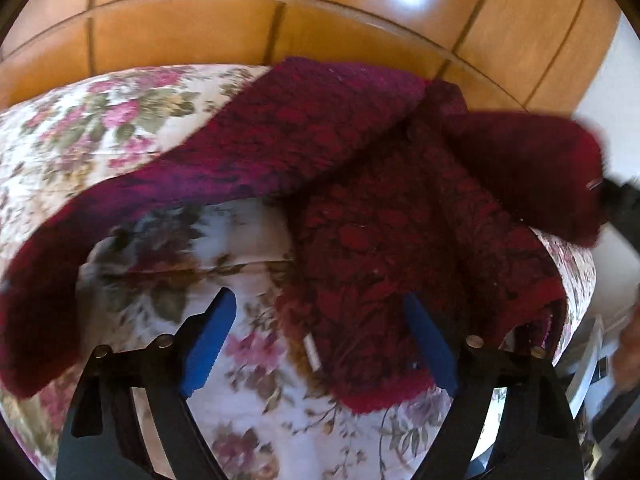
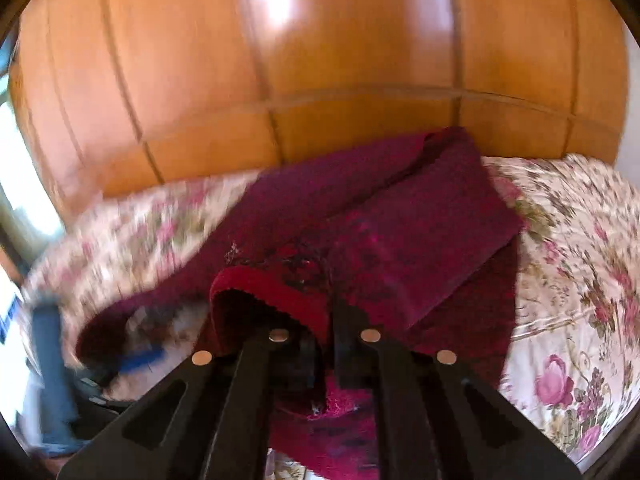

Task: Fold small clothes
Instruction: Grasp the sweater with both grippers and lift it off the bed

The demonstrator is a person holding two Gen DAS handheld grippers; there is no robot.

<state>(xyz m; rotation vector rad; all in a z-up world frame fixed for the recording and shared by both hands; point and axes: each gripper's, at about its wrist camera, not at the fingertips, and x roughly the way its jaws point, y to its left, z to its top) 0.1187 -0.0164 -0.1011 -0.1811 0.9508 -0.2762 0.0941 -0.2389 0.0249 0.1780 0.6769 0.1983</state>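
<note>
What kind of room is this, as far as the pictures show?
Probably a bedroom: a floral bedspread covers what looks like a bed, wooden wardrobe panels stand behind it, and a dark red knitted garment lies on the cover.

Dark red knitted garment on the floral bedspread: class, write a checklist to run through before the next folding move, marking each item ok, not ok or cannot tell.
1. Right gripper has its jaws shut on the dark red knitted garment: ok.
2. Left gripper open and free: ok.
3. Garment lying flat on the floral bedspread: not ok, part is lifted and bunched.
4. Sleeve on the left spread straight: not ok, it curves.
5. Which edge the right gripper holds: cannot tell.
</note>
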